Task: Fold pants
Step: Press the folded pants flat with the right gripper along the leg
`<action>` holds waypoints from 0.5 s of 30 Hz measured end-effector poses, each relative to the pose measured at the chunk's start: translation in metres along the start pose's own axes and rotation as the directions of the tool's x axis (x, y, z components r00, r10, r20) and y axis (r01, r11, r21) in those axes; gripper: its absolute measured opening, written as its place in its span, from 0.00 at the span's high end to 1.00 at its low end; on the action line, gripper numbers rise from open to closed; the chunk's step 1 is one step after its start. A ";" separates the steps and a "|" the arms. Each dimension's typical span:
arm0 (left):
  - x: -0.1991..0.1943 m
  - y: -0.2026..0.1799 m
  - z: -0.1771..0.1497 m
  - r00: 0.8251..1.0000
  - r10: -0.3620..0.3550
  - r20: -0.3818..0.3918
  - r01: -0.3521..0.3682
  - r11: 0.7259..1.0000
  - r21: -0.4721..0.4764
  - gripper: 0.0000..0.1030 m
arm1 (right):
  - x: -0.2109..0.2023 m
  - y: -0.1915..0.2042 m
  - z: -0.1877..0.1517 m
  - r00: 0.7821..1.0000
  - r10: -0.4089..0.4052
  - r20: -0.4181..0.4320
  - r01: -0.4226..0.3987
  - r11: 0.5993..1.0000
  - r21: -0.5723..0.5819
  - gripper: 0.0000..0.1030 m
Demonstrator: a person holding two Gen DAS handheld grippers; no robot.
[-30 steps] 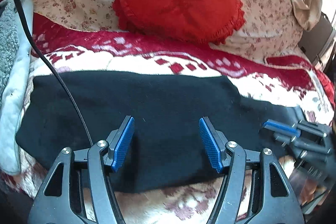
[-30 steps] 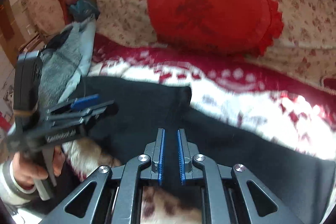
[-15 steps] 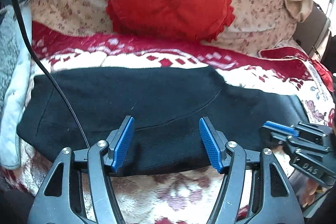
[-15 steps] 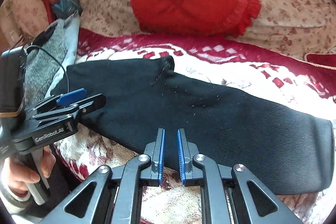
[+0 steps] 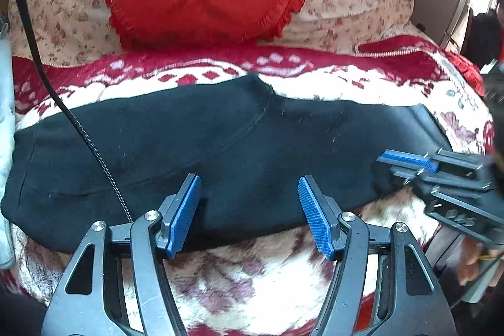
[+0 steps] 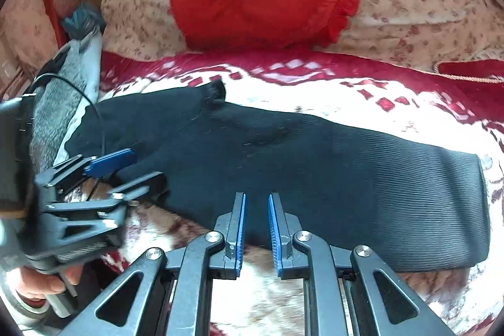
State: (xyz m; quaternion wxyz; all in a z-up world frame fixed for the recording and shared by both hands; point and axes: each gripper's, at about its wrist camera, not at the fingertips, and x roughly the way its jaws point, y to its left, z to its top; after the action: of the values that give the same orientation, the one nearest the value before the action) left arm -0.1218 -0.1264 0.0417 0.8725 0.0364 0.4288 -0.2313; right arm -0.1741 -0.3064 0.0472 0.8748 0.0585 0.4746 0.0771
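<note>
Here, black pants [image 5: 220, 147] flat just beyond both grippers, left gripper [image 5: 249, 210] jaws wide apart, right gripper [image 6: 255, 225] jaws narrowly parted.

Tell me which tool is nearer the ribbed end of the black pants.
Right. The right tool sits at the near edge of the pants, mid-length, short of the ribbed end; the left tool is farther away, by the opposite end.

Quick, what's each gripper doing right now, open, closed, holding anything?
Left gripper: open wide, holding nothing, over the black pants.
Right gripper: open narrowly, nothing between its fingers.
</note>
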 end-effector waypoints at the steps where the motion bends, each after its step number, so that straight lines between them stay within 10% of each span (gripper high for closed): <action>1: 0.001 -0.001 0.001 1.000 0.008 0.004 -0.008 1.000 0.005 0.38 | 0.003 -0.004 -0.001 1.000 -0.010 -0.009 0.010 1.000 0.004 0.86; 15: 0.022 -0.023 0.018 0.998 0.062 -0.027 -0.062 0.998 0.019 0.38 | -0.024 -0.037 -0.002 0.996 -0.070 0.062 0.069 0.998 0.017 0.85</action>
State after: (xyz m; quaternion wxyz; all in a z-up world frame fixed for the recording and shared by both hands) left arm -0.1070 -0.1602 0.0396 0.8729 0.0607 0.4373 -0.2074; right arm -0.1855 -0.3470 0.0590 0.8910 0.0509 0.4492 0.0414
